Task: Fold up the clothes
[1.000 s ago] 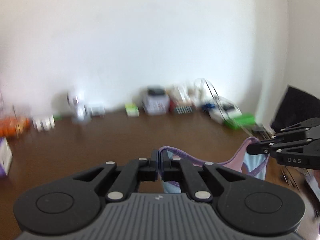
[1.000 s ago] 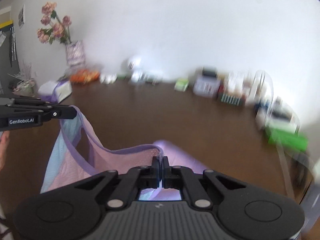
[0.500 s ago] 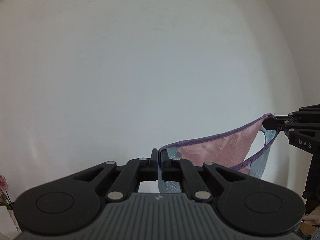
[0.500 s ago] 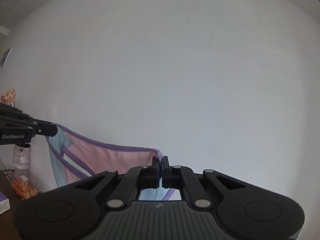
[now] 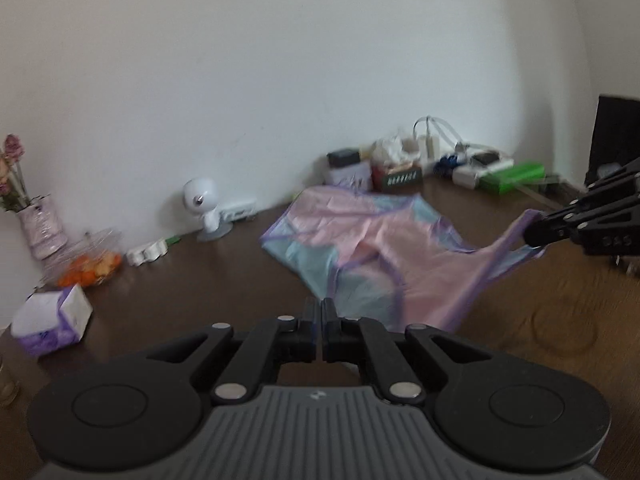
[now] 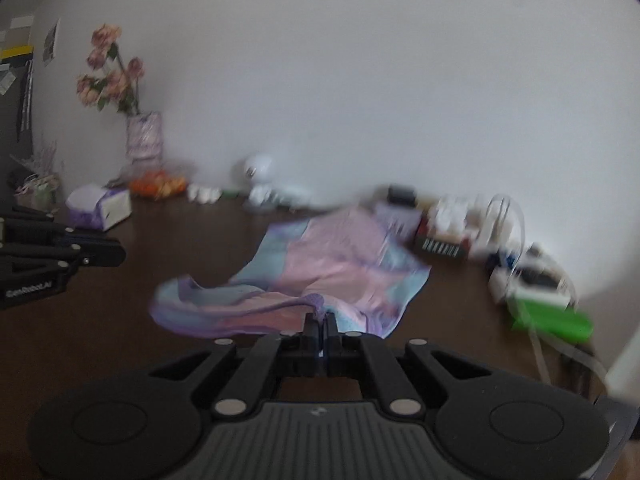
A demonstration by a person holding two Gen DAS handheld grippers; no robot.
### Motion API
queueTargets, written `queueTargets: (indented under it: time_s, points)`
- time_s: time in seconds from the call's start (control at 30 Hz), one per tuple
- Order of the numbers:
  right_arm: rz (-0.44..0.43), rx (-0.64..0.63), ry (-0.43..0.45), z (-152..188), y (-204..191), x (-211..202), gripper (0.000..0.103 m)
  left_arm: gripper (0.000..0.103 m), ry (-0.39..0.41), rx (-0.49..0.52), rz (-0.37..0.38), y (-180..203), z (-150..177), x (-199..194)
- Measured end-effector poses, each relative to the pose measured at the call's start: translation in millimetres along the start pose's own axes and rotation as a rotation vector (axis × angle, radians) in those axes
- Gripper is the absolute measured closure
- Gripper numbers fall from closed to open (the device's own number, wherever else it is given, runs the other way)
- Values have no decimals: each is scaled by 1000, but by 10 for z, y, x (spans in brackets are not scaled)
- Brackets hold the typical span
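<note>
A pink, light-blue and purple-trimmed garment (image 5: 380, 248) lies spread on the brown table (image 5: 180, 296); it also shows in the right wrist view (image 6: 320, 272). My right gripper (image 6: 321, 322) is shut on a purple-trimmed corner of it, and shows at the right of the left wrist view (image 5: 532, 232). My left gripper (image 5: 322, 312) has its jaws closed at the garment's near edge; whether cloth is between them is hidden. In the right wrist view the left gripper (image 6: 116, 256) sits apart from the garment's near-left corner.
Along the wall stand a vase of flowers (image 6: 144, 140), a tissue box (image 5: 52, 320), a bowl of oranges (image 5: 88, 272), a small white camera (image 5: 204, 208), boxes and cables (image 5: 400, 168) and a green box (image 5: 516, 174). A dark monitor (image 5: 612, 132) stands at the far right.
Both grippers came down from facing the wall, where they held the garment stretched in the air. The garment now lies spread on the table.
</note>
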State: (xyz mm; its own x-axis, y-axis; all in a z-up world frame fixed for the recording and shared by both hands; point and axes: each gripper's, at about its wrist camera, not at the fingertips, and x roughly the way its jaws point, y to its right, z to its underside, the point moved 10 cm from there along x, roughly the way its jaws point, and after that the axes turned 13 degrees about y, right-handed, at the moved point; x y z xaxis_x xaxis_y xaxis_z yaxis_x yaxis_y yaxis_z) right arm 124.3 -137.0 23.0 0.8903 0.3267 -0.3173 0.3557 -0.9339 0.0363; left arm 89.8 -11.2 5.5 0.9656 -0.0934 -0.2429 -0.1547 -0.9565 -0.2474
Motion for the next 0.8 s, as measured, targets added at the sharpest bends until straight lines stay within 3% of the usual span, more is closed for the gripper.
queueTargets:
  time_s: [0.07,0.17,0.2,0.27,0.3,0.33,0.4,0.5,0.63,0.73,0.8]
  points:
    - [-21,56,-51,408,-134,-111,103,101,-47,-62,-9,7,322,-360]
    - [-43,95,-75,492,-286,-713,103,95,-166,-327,71,-163,614,-844]
    - [-52,105,-78,525,-310,-919,102,93,-167,-399,87,-217,662,-984]
    - [-123,154,-111,619,-443,-1331,94,65,-159,-480,113,-368,601,-1194]
    - [-163,180,-130,678,-480,-1500,88,62,-146,-486,106,-443,531,-1237]
    - [-191,198,-138,691,-472,-1614,73,62,-135,-479,96,-510,433,-1198]
    - [-208,218,-111,614,-416,-1769,55,61,-118,-459,119,-543,234,-980]
    - [-110,229,-43,436,-129,-1542,55,60,-110,-395,171,-405,27,-453]
    - [120,159,-107,560,248,-1008,62,60,-191,-321,200,-145,52,274]
    - [134,118,-110,600,276,-747,69,60,-234,-257,133,-73,170,655]
    - [136,120,-117,607,287,-587,70,71,-260,-237,140,-32,211,767]
